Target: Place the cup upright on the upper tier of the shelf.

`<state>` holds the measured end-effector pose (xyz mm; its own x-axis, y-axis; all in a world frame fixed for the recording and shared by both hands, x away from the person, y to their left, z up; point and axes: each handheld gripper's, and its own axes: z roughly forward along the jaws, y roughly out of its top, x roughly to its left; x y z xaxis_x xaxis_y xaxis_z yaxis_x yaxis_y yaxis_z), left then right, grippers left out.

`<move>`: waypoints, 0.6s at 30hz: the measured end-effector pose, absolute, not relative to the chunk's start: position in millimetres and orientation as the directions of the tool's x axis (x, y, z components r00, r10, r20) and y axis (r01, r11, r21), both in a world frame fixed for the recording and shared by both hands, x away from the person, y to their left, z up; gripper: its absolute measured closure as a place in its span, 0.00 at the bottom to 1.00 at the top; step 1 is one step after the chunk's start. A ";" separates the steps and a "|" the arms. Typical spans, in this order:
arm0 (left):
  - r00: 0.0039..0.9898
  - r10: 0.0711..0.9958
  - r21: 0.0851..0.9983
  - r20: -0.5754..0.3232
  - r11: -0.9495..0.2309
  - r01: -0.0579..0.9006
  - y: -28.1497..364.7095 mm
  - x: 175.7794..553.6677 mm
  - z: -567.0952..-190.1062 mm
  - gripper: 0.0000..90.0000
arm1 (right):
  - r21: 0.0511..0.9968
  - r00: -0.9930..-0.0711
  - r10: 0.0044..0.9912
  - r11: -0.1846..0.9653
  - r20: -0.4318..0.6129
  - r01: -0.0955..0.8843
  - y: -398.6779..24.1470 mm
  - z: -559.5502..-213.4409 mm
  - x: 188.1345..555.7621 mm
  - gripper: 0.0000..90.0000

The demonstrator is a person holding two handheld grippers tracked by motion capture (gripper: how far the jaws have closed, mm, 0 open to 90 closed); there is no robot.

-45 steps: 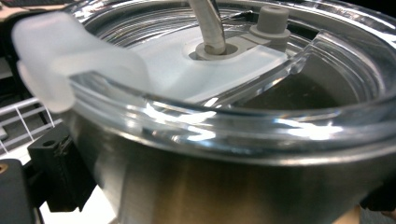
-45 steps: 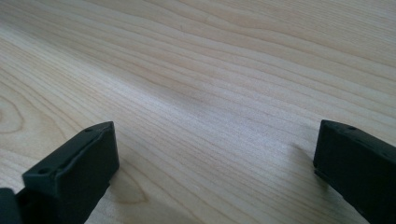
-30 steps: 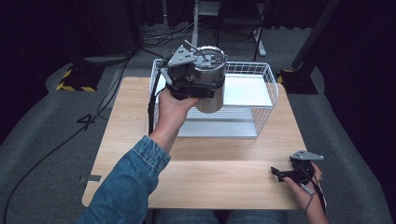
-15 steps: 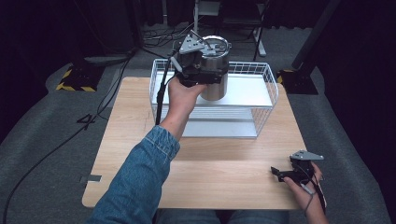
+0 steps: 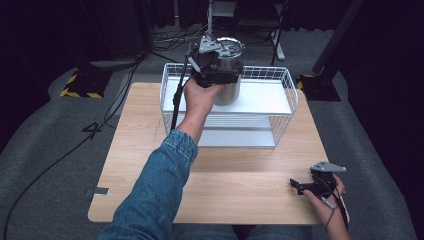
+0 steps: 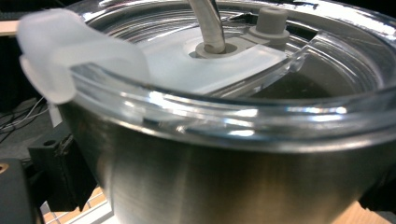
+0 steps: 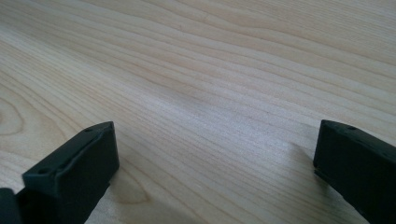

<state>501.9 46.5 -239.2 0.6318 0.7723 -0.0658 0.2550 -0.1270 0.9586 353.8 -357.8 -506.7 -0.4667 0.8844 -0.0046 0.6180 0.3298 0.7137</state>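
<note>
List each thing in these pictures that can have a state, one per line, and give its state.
Steel tumbler: upright, held over the rack's top shelf; whether it touches cannot be told.
Clear lid: on the tumbler, straw through it.
Left gripper: shut on the tumbler.
Right gripper: open, holding nothing, low over the wooden table.
Wire rack: standing on the table.

A light wooden table [image 5: 150,145] stands on grey carpet [image 5: 45,150], with dark, perhaps curtained, surroundings behind.
</note>
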 end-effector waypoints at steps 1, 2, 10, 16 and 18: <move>0.630 0.774 0.958 -0.064 -0.130 0.256 45.6 503.2 -239.9 0.04 | 0.714 -0.466 0.885 0.330 -0.005 0.618 -357.8 -506.7 353.7 0.00; 0.626 0.777 0.957 -0.067 -0.127 0.260 44.3 504.5 -240.6 0.04 | 0.714 -0.465 0.885 0.329 -0.005 0.618 -357.7 -506.7 353.6 0.00; 0.611 0.788 0.949 -0.075 -0.131 0.286 37.6 511.6 -244.4 0.04 | 0.717 -0.462 0.887 0.326 -0.006 0.617 -356.9 -506.9 352.9 0.00; 0.595 0.801 0.940 -0.058 -0.158 0.304 34.3 515.1 -247.3 0.04 | 0.716 -0.461 0.887 0.325 -0.005 0.618 -356.4 -506.9 352.3 0.00; 0.595 0.802 0.939 -0.058 -0.158 0.305 34.4 515.5 -247.2 0.04 | 0.715 -0.462 0.887 0.325 -0.004 0.619 -356.5 -506.8 352.2 0.00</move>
<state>515.5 34.4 -247.2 0.5948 0.8018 -0.0580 0.3050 -0.1583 0.9391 352.2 -356.5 -506.8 -0.4621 0.8868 -0.0036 0.6189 0.3254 0.7149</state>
